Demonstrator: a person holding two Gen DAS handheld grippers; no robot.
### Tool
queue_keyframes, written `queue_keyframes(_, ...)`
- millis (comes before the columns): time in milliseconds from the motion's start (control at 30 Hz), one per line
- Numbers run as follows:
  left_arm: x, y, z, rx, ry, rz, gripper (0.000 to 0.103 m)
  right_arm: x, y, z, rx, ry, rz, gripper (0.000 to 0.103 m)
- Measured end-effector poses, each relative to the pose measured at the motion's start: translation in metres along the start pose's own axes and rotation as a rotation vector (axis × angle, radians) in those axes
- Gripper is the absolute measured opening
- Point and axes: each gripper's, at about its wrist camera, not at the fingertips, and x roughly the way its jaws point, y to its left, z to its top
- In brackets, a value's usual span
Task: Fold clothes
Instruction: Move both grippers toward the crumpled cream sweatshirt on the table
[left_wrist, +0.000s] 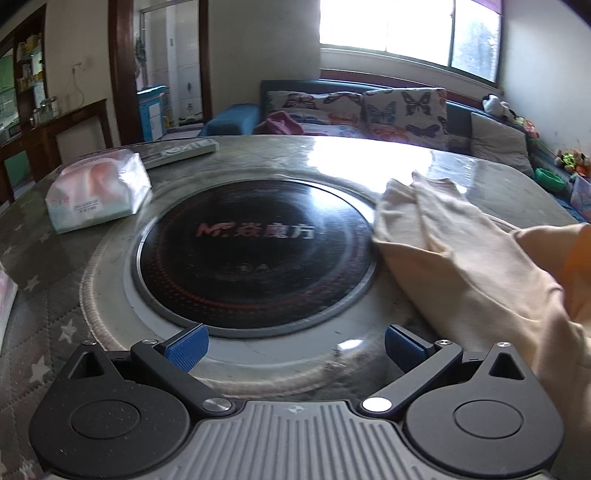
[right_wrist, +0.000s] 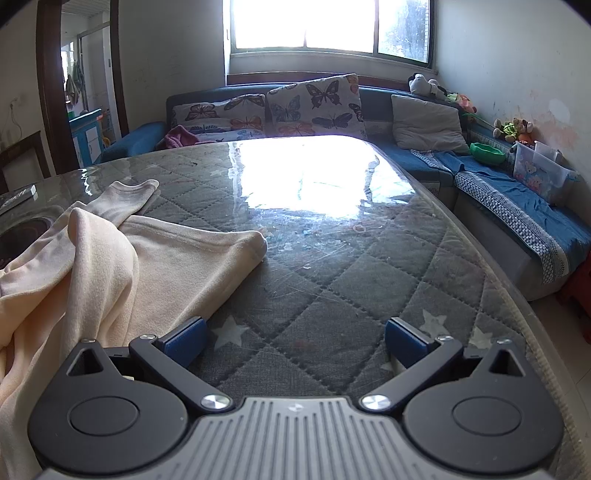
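The left gripper (left_wrist: 295, 345) hangs over the near rim of the round black cooktop (left_wrist: 255, 251) set into the table (left_wrist: 44, 280), its blue pads spread wide with nothing between them; the right gripper (right_wrist: 295, 341) is likewise spread and empty, above bare quilted table top (right_wrist: 332, 295) under a glossy clear cover. The cream garment (right_wrist: 110, 273) lies crumpled on the table between the two views: in the right wrist view it fills the near left, its hem edge running out to a folded corner toward the middle of the table, one sleeve reaching away toward the far edge; in the left wrist view the same garment (left_wrist: 461, 258) lies at the right, its sleeve end just overlapping the cooktop's rim. To the right of the garment the table is open as far as its curved edge, beyond which stands a blue sofa (right_wrist: 517, 206) with butterfly cushions (right_wrist: 314, 103). A tissue pack (left_wrist: 99, 192) and a remote (left_wrist: 184, 151) lie far left, well apart from the garment. The garment's near part runs out of both frames; window glare whites out the far table top; motion blur softens the cloth in the left wrist view.
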Motion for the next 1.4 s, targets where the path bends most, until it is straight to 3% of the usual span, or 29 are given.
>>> queue_keyframes(267, -0.022, -0.033, -0.010, 0.028, -0.022, -0.029, 0.103, -0.025, 0.005, -0.008, 0.000, 0.000, -0.003, 0.103)
queue_keyframes(667, -0.050, -0.045, -0.013, 0.016, 0.045, -0.110, 0.103, -0.086, 0.015, -0.034, 0.041, -0.002, 0.021, 0.103)
queue_keyframes(1400, -0.080, -0.070, -0.036, 0.111, 0.067, -0.131, 0.103, -0.141, 0.038, -0.055, -0.036, 0.018, 0.087, 0.103)
